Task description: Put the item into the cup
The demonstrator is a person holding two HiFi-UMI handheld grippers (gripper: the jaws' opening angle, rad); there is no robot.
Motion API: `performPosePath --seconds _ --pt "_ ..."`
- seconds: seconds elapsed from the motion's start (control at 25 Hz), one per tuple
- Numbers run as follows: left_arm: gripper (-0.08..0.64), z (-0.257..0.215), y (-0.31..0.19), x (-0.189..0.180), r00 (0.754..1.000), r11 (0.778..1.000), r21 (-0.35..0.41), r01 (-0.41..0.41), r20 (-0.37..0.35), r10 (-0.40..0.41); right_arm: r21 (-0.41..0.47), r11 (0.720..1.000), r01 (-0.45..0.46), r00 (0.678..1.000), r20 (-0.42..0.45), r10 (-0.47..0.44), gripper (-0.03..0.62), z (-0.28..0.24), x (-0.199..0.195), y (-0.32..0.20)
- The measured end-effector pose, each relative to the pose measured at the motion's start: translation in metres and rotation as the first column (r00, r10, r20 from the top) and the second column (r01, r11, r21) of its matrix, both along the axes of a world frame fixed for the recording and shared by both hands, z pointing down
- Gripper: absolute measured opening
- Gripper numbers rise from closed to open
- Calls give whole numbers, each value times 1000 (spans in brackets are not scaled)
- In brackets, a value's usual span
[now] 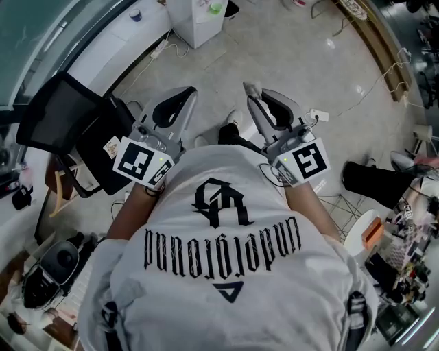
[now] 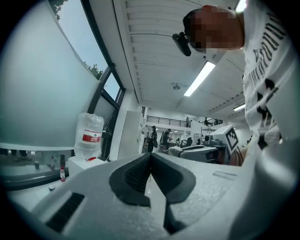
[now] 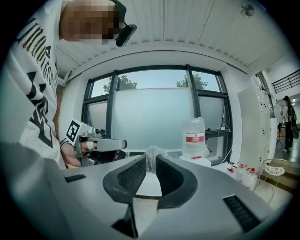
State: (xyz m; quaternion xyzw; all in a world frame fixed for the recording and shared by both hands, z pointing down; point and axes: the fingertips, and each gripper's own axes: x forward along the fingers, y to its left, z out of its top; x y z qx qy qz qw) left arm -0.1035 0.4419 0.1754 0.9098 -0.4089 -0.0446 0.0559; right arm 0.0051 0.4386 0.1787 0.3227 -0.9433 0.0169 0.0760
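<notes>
I hold both grippers level in front of my chest, above the floor. My right gripper (image 1: 252, 94) is shut on a small pale, crumpled item (image 1: 251, 87); in the right gripper view the item (image 3: 151, 157) sticks up between the ribbed pads (image 3: 132, 176) at the tips of the right gripper (image 3: 151, 163). My left gripper (image 1: 185, 96) is to its left. In the left gripper view the left gripper (image 2: 150, 157) has its jaws closed together with nothing between them. No cup shows in any view.
A large water jug (image 3: 193, 137) stands on a white box by the window. A white cabinet (image 1: 199, 20) is ahead, a black chair (image 1: 68, 123) to the left, a round white stool (image 1: 363, 233) to the right. Cables cross the floor (image 1: 370, 82).
</notes>
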Motion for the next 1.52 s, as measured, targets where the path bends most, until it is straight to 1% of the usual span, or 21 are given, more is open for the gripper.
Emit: performPosePath --seconds 0.28,0.4,0.6,0.72,0.96,1.16,1.32,1.52 --pt "15 -1 -52 35 1000 999 -41 14 22 -13 -40 999 15 1000 18 -14 71 -1 36 -59" --pt "15 6 -68 38 999 998 -61 25 25 -24 -59 998 25 1000 20 -24 71 6 40 -78" --pt "15 16 -88 43 999 996 -74 40 31 -37 -70 997 31 999 20 -30 72 15 48 -99" --pt "15 16 -112 53 998 995 -82 50 39 -47 -79 997 24 999 25 -22 72 17 66 -125" --pt "15 18 -177 84 996 992 -101 75 61 -69 -97 995 17 999 31 -14 72 22 112 -190" --pt "15 16 -207 107 993 990 -109 93 81 -84 -104 994 24 999 47 -20 72 20 142 -223" --pt "15 15 -225 114 992 987 -121 107 84 -97 -113 993 40 998 44 -35 72 23 150 -244" --pt "15 19 -244 99 990 986 -117 117 90 -107 -122 992 43 998 42 -39 72 30 137 -263"
